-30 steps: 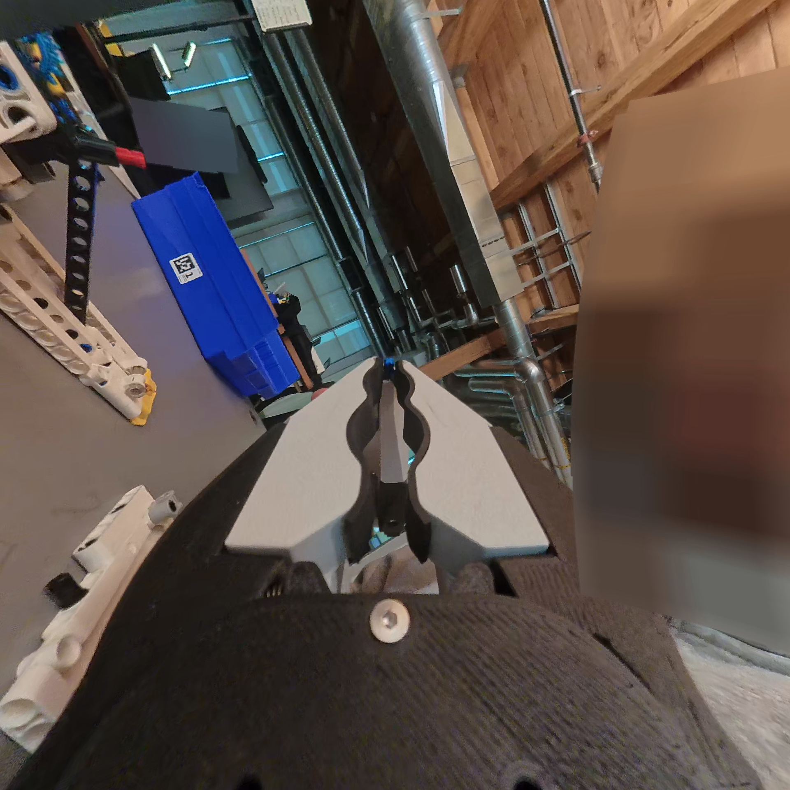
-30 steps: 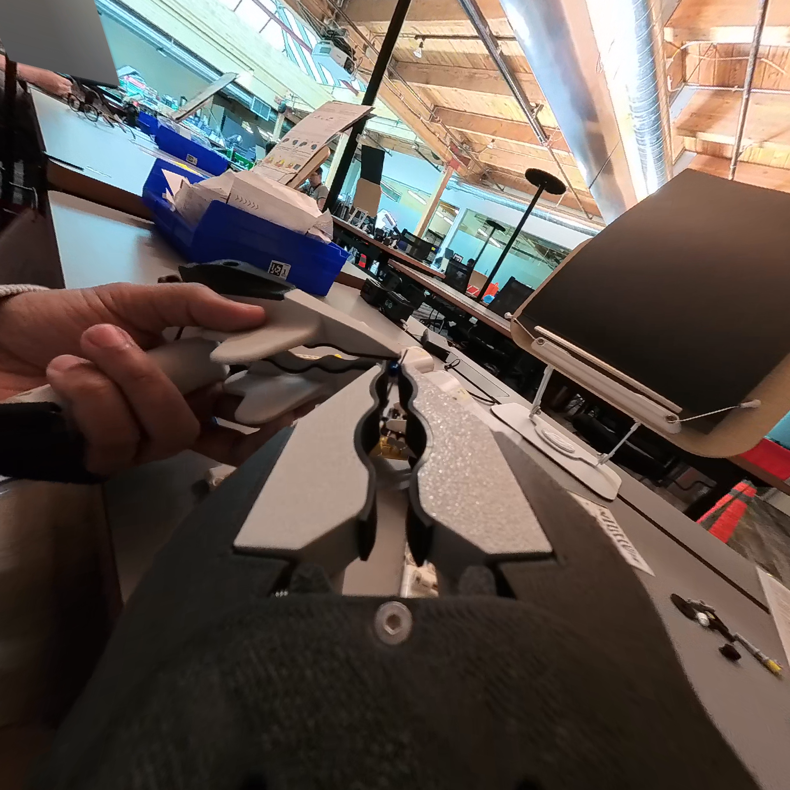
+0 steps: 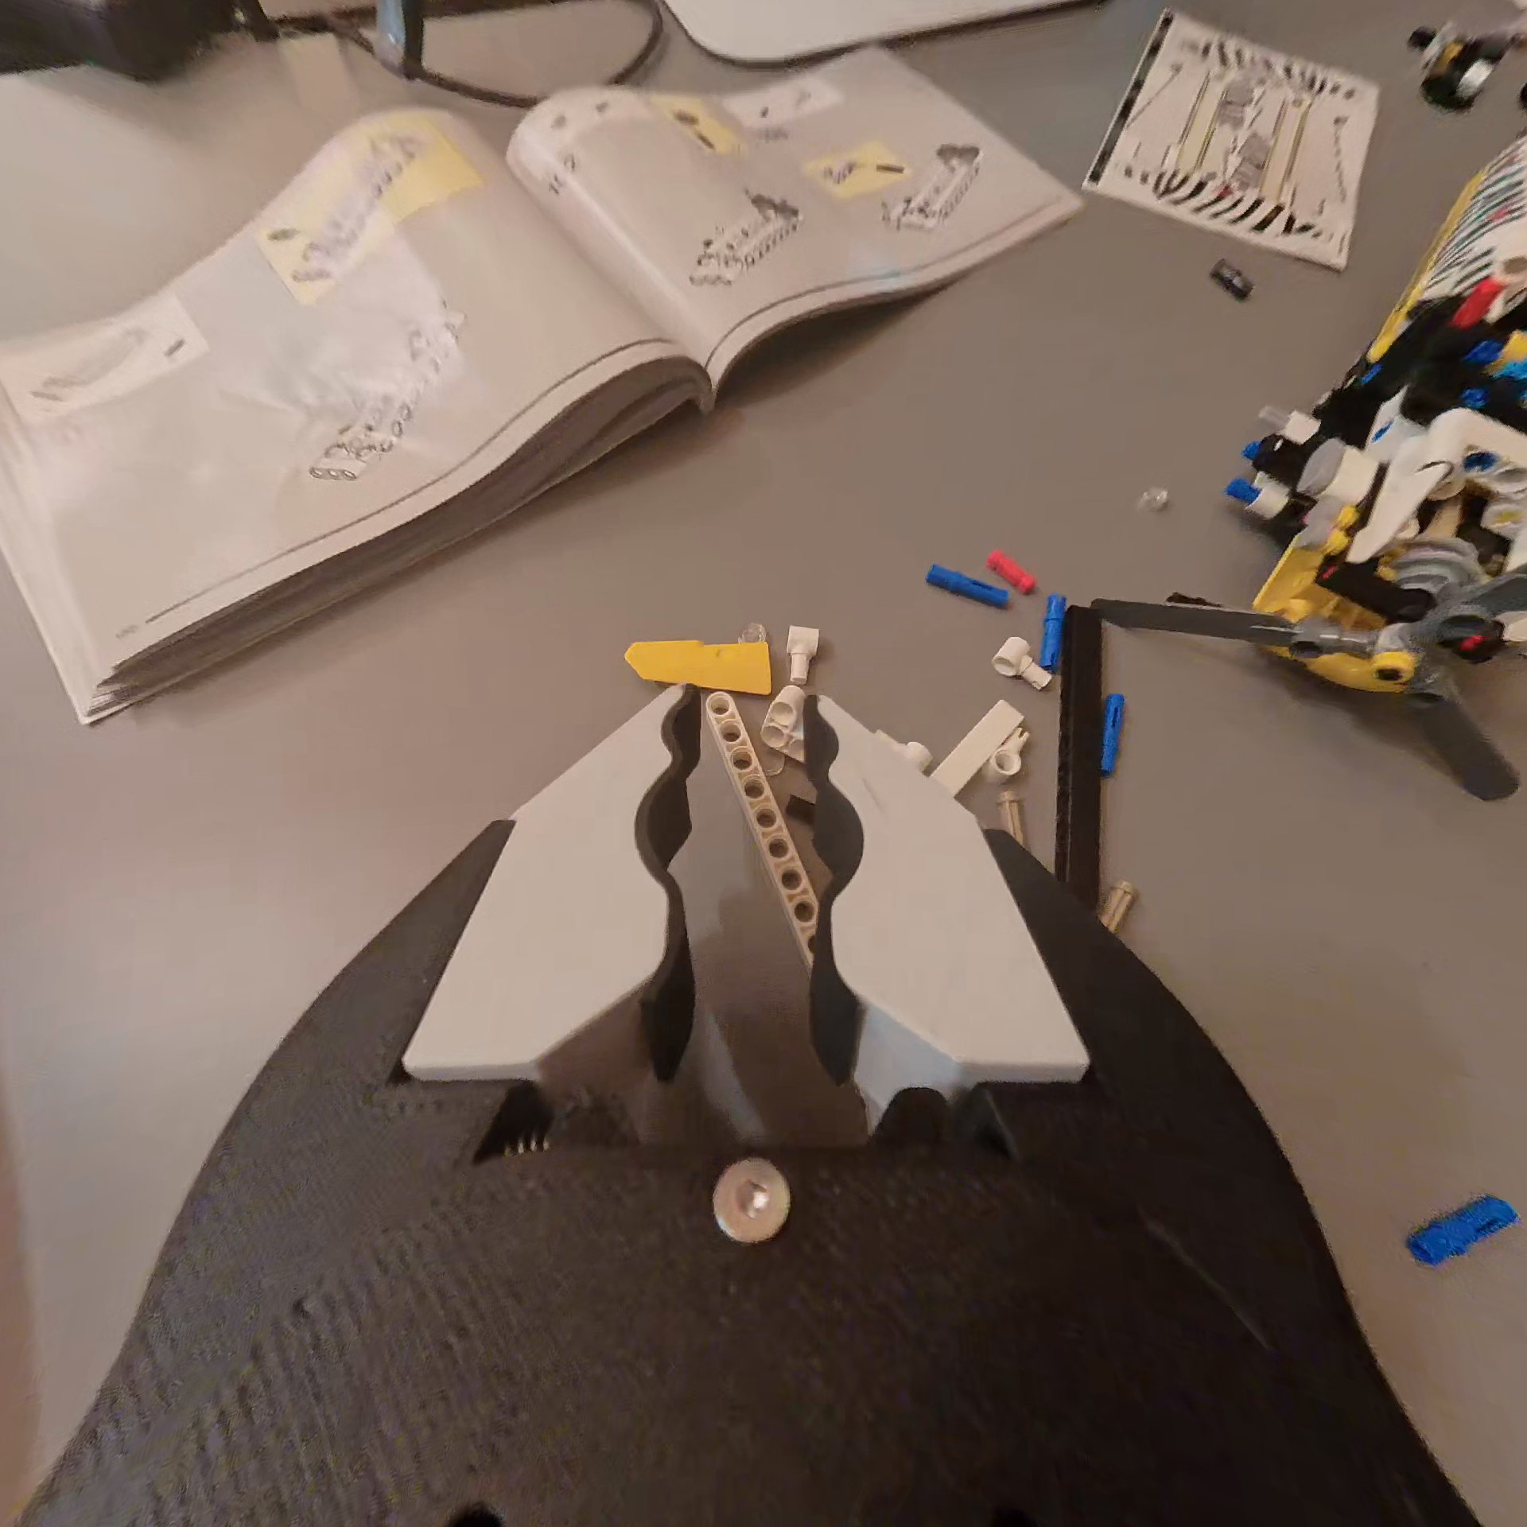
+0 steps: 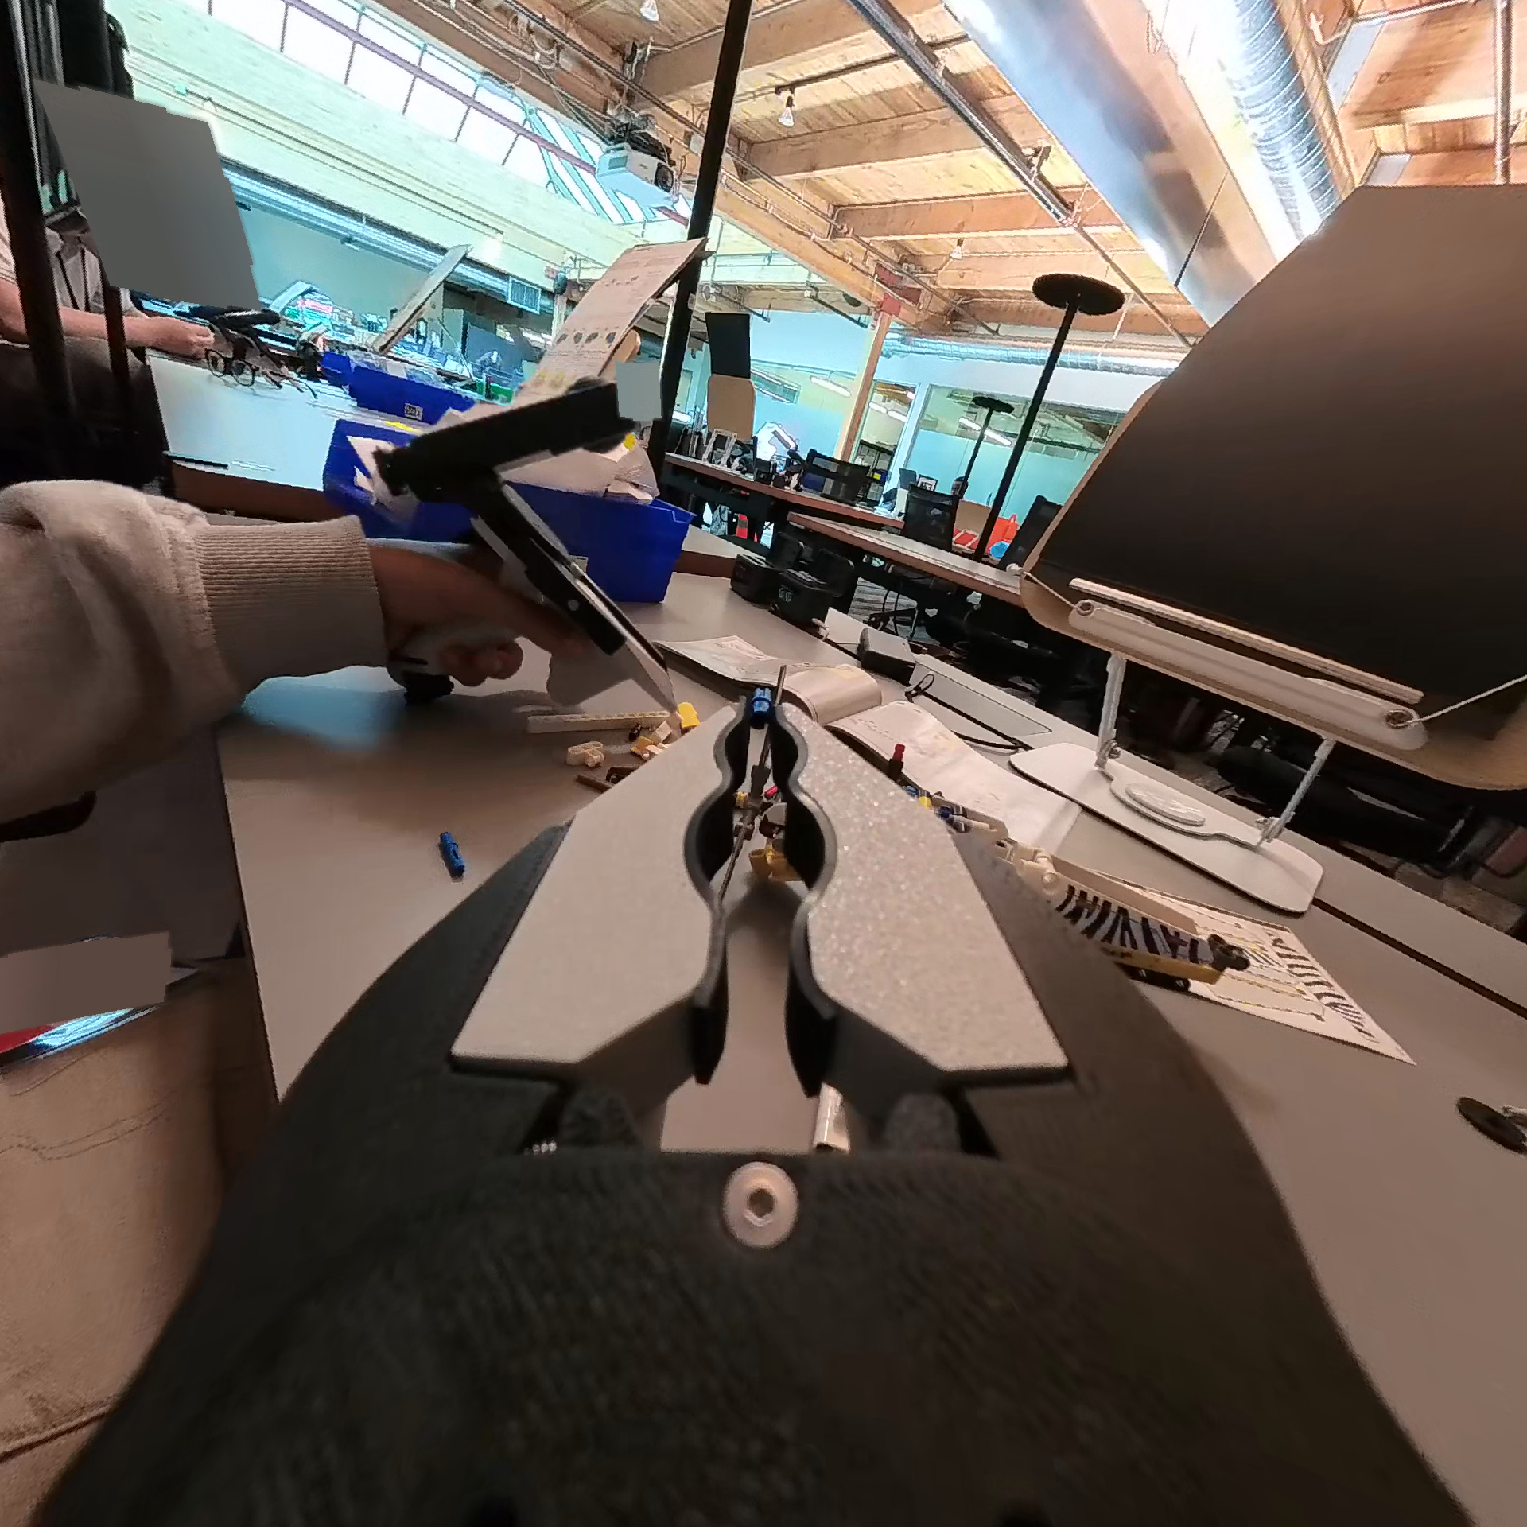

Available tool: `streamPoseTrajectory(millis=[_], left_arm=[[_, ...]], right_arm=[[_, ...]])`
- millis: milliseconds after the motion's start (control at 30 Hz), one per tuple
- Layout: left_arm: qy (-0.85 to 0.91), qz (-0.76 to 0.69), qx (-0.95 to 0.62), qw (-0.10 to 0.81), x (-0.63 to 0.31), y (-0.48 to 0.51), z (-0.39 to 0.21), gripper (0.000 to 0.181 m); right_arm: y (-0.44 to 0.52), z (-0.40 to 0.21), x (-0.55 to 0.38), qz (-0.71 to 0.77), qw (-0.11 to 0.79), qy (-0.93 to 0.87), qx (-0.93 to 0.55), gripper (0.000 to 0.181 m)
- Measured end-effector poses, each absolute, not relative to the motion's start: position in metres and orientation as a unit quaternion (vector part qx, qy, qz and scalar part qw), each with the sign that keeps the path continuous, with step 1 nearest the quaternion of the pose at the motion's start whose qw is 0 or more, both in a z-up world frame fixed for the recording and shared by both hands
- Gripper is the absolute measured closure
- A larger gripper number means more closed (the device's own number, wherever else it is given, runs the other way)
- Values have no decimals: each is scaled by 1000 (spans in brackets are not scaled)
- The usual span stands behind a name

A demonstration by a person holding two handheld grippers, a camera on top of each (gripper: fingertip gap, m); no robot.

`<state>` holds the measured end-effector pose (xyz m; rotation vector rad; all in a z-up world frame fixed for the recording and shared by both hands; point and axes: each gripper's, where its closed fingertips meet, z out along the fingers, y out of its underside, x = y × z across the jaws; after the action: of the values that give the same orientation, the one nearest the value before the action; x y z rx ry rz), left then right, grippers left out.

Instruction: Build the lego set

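So the landmark is the long white holed lego beam [image 3: 764,814] lying on the grey table [image 3: 289,826]. Far left of it sits the open paper instruction booklet [image 3: 463,330]. The left gripper [image 3: 748,711] hangs right over the beam, jaws spread wide, gripping nothing. Just past the beam's far end is a flat yellow panel piece [image 3: 698,665]. Well right sits the half-built yellow-black lego model [image 3: 1405,512]. The right gripper [image 4: 762,717] is pinched down on a thin grey axle rod with a blue tip [image 4: 758,748].
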<state>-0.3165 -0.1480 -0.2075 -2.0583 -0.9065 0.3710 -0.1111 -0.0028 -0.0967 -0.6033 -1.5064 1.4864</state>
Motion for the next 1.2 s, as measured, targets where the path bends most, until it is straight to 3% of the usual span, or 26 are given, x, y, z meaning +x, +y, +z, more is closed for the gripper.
streamPoseTrajectory(millis=[267,467,700,967,1200], left_arm=[[-329,172,-848,378,-315,-141,-217,175],[-330,167,-846,385,-308,-140,-214,175],[-311,137,-812,474,-272,-115,-164,176],[-256,-38,-779,571,-184,-22,-131,176],[-185,-106,-863,459,-103,53,-185,177]], right_arm=[[1,-99,-114,599,454,-608,-256,179],[2,-98,-114,603,453,-605,-257,179],[5,-97,-114,607,453,-597,-264,179],[24,-90,-108,627,452,-566,-287,180],[89,-101,-83,567,490,-563,-349,180]])
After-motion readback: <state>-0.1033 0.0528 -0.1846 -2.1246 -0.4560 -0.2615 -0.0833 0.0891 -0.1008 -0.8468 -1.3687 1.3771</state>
